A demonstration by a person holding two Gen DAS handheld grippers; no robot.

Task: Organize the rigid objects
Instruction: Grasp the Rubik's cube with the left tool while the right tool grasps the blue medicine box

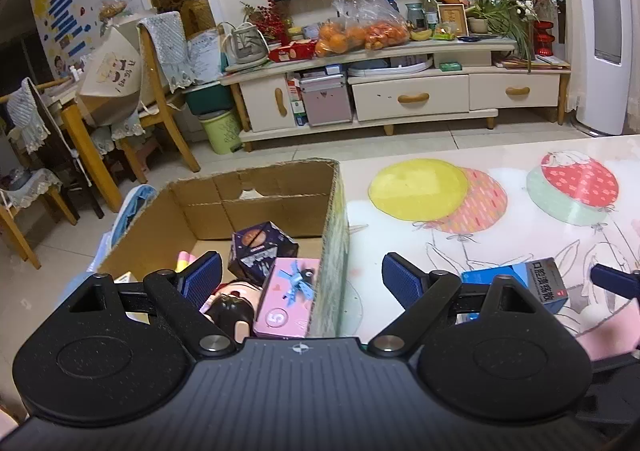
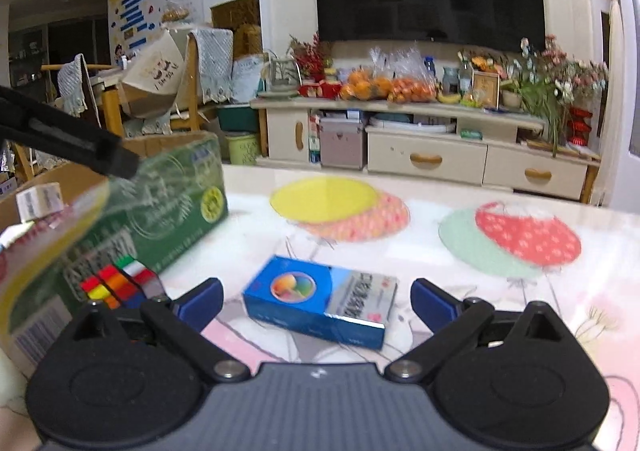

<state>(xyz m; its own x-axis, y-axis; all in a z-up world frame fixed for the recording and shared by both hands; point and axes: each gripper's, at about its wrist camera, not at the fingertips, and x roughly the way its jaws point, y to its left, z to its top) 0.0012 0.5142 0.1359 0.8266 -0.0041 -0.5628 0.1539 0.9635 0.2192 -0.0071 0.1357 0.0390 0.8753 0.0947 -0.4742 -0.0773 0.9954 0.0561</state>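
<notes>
Right between the spread blue-padded fingers of the right gripper (image 2: pixel 316 301), which grips nothing, lies the small blue cardboard medicine box with a silver-grey printed end (image 2: pixel 320 301), flat on the glossy balloon-patterned table top (image 2: pixel 440 195). Its long axis runs roughly crosswise to the fingers, slightly skewed, so the jaws would meet its short ends unless the wrist turns; judging by this, the right hand is clearly the nearer one for the pick. Left of it stands a multicoloured twisty puzzle cube (image 2: pixel 116 285), hard plastic, close to the green printed side of the open corrugated cardboard carton (image 1: pixel 256 191). Over that carton's near edge hangs the left gripper (image 1: pixel 300 283), released and empty, one pad above the contents and one above the table. Inside sit a pink flat box with a bow print (image 1: pixel 288 299), a dark faceted planet-printed box (image 1: pixel 260 247) and a glossy doll figure (image 1: pixel 232 307). From the left view the blue box (image 1: pixel 516 283) lies well off to the right.
</notes>
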